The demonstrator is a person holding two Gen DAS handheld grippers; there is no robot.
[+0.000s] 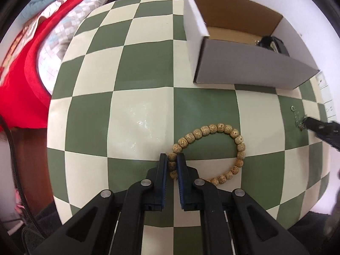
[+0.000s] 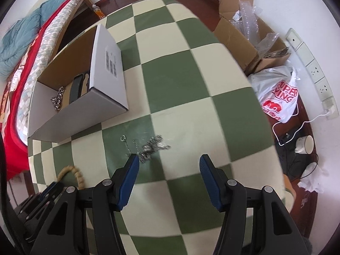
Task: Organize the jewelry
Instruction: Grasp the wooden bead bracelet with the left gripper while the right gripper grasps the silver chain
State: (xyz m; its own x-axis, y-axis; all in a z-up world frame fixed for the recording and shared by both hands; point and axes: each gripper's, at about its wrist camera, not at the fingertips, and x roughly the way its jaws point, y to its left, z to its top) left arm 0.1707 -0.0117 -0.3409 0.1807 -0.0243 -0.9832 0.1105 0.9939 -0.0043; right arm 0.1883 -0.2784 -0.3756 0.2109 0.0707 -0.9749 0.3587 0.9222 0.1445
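Nearest my left lens: the left gripper (image 1: 172,163), fingers drawn in close on the near-left arc of the beaded bracelet (image 1: 212,148); two or three beads sit pinched between the blue pads; the rest of the loop lies flat on the checkered table (image 1: 140,80), curving away to the right. I judge the grasp made but the lift not yet begun.

Bracelet: tan, speckled beads, roughly barrel-shaped, strung in a single closed loop; it looks limp enough to sag and swing once raised.

Right gripper (image 2: 169,163): fingers spread wide, nothing between them; its left finger (image 2: 132,165) is just beside the silver chain (image 2: 148,145), which lies in a loose tangle on a green square; the chain is blurred in this view, so I cannot make out its links or clasp clearly.

Progress, as I judge it: partly done. The open cardboard box (image 1: 244,68) already holds a dark strap-like piece (image 2: 75,89) and a chunky metal chain (image 2: 57,101) at one end; the bracelet and the silver chain remain outside on the table, both near the box's front wall. Two items left to carry in; the box stands well within reach of either arm.
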